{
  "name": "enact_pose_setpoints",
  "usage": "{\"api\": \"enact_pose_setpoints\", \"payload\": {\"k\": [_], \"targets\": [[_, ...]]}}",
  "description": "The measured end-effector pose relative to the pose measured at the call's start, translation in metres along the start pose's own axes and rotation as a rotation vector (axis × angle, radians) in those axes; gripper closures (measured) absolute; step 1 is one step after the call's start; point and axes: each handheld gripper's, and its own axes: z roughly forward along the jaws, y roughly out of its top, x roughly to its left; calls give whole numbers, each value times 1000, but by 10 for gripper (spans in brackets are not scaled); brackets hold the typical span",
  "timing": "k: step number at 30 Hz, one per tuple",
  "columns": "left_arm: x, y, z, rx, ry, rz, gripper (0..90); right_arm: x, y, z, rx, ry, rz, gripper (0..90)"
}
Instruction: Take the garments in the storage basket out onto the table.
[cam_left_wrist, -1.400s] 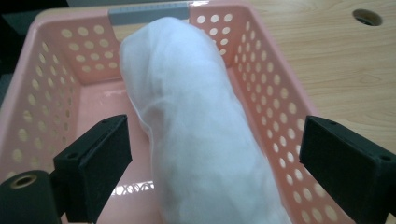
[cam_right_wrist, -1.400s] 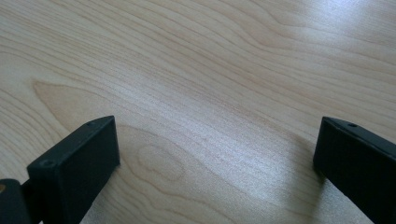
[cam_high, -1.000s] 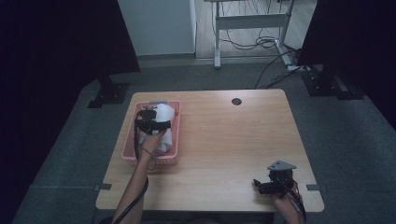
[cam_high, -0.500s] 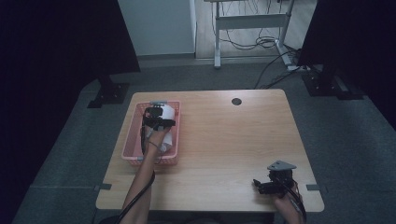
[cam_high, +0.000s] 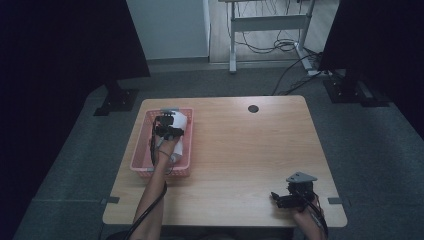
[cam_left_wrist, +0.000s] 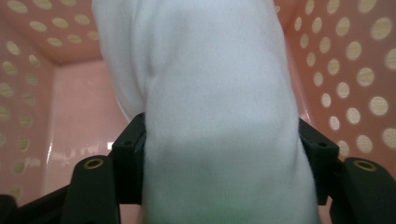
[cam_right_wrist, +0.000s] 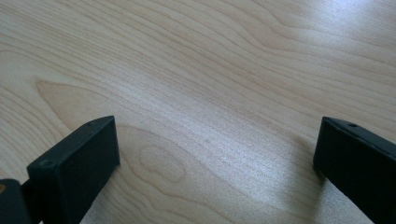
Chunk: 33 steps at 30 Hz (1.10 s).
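Woodgrain table (cam_high: 240, 150), perforated pink basket (cam_left_wrist: 355, 70), soft knit white cloth (cam_left_wrist: 219, 116)

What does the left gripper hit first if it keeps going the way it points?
The left gripper already has the white cloth between its jaws. Straight past it, the pink basket's perforated end wall comes next, though depth is hard to judge.

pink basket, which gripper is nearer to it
Left. The left gripper is inside the pink basket, clamped on white cloth; the right gripper sits open near the table's front right corner.

White cloth (cam_left_wrist: 219, 116) bunched inside pink perforated basket (cam_high: 145, 162).
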Motion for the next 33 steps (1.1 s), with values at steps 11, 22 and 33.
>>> {"api": "enact_pose_setpoints", "payload": {"k": [11, 22, 33], "targets": [[7, -5, -7, -29, -44, -52, 373, 0, 0, 0, 0, 0, 0, 0], [10, -3, -25, -74, -61, -54, 377, 0, 0, 0, 0, 0, 0, 0], [12, 4, -49, -124, -124, -99, 378, 0, 0, 0, 0, 0, 0, 0]]}}
